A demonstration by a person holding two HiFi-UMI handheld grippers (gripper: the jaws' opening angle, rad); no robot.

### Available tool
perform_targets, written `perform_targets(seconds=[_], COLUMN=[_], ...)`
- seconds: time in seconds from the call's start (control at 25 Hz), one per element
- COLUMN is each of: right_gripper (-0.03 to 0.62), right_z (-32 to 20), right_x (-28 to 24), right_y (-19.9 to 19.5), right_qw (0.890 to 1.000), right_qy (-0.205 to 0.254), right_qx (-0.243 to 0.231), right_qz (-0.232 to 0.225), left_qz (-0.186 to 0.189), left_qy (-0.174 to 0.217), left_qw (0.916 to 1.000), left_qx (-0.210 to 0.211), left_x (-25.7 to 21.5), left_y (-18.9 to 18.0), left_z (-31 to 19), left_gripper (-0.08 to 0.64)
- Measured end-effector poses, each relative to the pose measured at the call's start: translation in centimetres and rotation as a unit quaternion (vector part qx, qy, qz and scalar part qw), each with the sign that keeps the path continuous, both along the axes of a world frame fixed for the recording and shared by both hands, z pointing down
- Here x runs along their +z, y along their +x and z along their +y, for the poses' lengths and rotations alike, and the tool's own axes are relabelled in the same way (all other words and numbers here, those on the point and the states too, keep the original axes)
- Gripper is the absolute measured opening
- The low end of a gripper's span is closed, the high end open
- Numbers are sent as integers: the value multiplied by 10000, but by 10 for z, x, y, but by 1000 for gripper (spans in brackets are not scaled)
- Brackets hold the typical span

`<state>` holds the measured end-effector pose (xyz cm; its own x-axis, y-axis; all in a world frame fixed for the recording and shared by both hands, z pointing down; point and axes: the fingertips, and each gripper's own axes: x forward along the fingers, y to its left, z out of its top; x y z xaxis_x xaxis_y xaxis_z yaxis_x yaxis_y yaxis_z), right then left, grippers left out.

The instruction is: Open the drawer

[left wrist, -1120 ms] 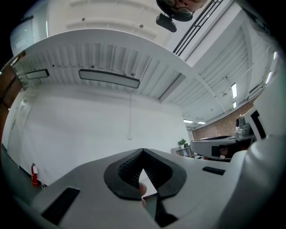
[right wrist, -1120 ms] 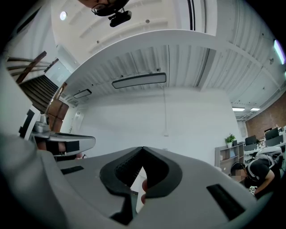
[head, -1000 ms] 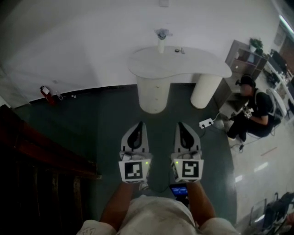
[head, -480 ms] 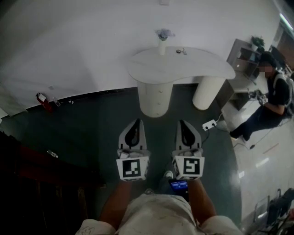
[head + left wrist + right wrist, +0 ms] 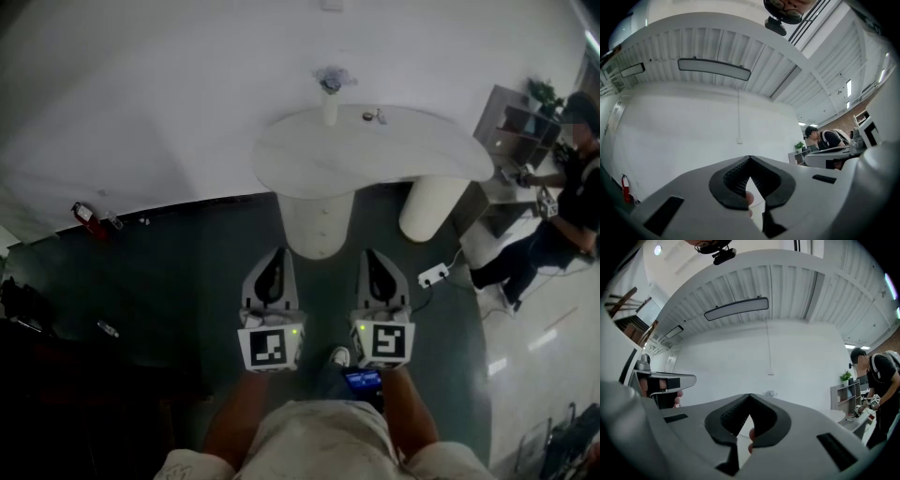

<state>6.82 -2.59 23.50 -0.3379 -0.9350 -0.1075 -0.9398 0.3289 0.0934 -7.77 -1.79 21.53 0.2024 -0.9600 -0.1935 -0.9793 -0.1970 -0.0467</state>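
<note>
- Left gripper is sitting low in the centre of the head view. Its jaws are pressing together at the tips, with nothing between them.
- Right gripper is sitting just beside it to the right, and its jaws are likewise meeting on nothing.
- Both forearms are reaching forward side by side from the bottom edge. The grippers are pointing roughly level and parallel, and the marker cubes are facing up at the camera.
- Just above the jaw tips, a round white pedestal is standing under a curved white table in the middle of the frame.
- The drawer is probably in that pedestal's front. Faint small marks are running down it, too small to make out as pulls.
- As a guess, the drawer is going to feel light and stiff, sliding straight out on runners. The curved, smooth front is offering little to grip.
- The place to take hold is looking like a small knob or a drawer's edge, and the jaws need to spread before closing on it.
- Neither gripper is touching the pedestal.
- Farther up, a small vase is standing at the table's back edge against the white wall.
- A person is sitting at the far right.
</note>
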Motion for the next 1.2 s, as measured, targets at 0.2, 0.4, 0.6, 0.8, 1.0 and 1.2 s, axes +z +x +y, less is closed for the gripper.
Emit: perform_targets(seconds=[0.2,0.4,0.6,0.8,1.0,1.2], right_gripper=[3,3,3,3,3,3], right_z=[-70,-123,-154,-181,-199,-218], right_x=[0,3,16,35,69,122], right_y=[30,51,49,33,12,-10], right_qw=[9999,9999,9996,9992,9986,9968], right_qy=[0,-32,-156,-274,-419,-695], right_qx=[-100,-128,-233,-275,-262,-216], right_qz=[-66,-60,8,81,177,330], left_qz=[-69,-143,-127,-136,-143,-68], left_qy=[-19,-137,-205,-250,-387,-534], left_qw=[9999,9996,9994,9993,9990,9985], left_qx=[-94,-188,-246,-251,-176,-122], left_x=[-2,6,15,25,50,89], left_y=[31,49,53,41,22,2], left_z=[-68,-119,-150,-178,-199,-216], left_gripper=[-5,-5,-5,-5,-5,-5])
